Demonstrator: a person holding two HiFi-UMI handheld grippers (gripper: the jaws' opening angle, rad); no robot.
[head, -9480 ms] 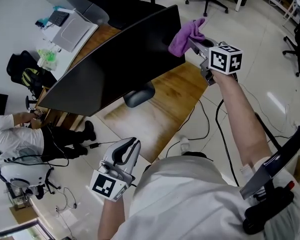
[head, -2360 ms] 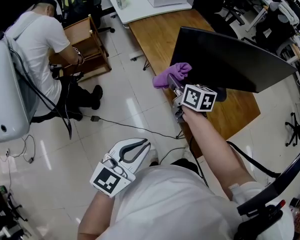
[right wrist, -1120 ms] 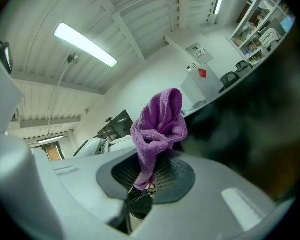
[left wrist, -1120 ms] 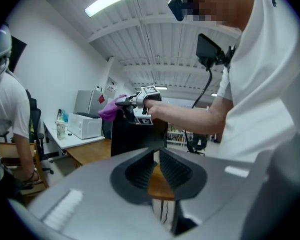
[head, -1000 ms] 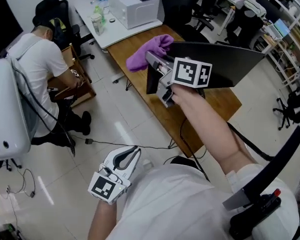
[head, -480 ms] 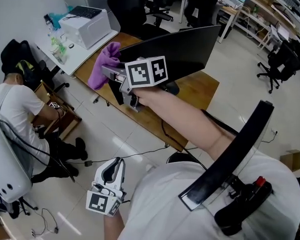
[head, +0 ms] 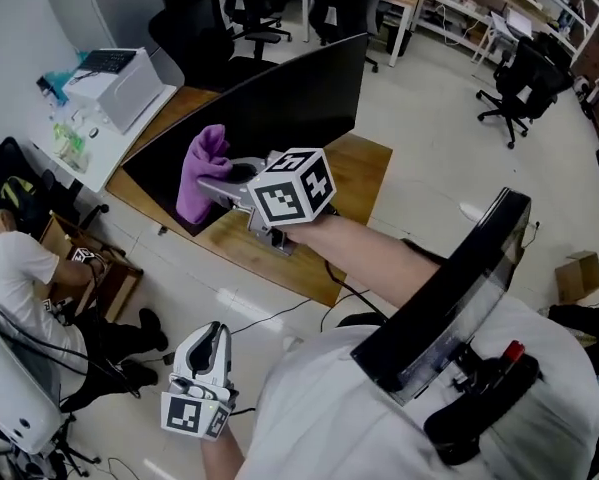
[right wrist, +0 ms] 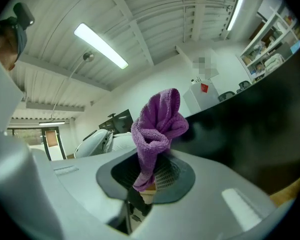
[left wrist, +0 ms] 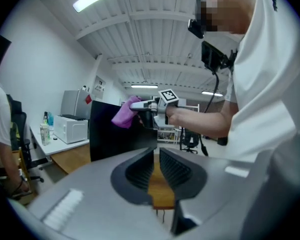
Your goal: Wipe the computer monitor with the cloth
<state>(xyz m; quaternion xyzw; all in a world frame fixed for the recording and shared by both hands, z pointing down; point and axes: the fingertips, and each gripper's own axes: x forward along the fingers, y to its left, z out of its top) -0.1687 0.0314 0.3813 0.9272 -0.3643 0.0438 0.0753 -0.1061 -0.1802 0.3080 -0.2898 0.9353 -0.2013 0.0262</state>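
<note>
The black monitor (head: 279, 108) stands on a wooden desk (head: 364, 168), its dark screen facing me. My right gripper (head: 219, 180) is shut on a bunched purple cloth (head: 201, 173), held at the lower left part of the screen; whether the cloth touches the glass I cannot tell. In the right gripper view the cloth (right wrist: 157, 124) rises from between the jaws of my right gripper (right wrist: 152, 176), with the monitor (right wrist: 260, 129) dark at the right. My left gripper (head: 214, 333) hangs low over the floor, shut and empty. The left gripper view looks past that gripper (left wrist: 156, 156) to the monitor (left wrist: 114, 134) and cloth (left wrist: 124, 114).
A white desk carries a printer (head: 114, 83) and bottles (head: 69, 133) at the far left. Office chairs (head: 229, 18) stand behind the monitor and one (head: 519, 68) at the right. A seated person (head: 9, 268) is at the left edge. Cables lie on the tiled floor (head: 429, 168).
The head view has swung round the desk. My right gripper carried the cloth from the monitor's left end to in front of the screen's lower left part. The left gripper stayed low.
</note>
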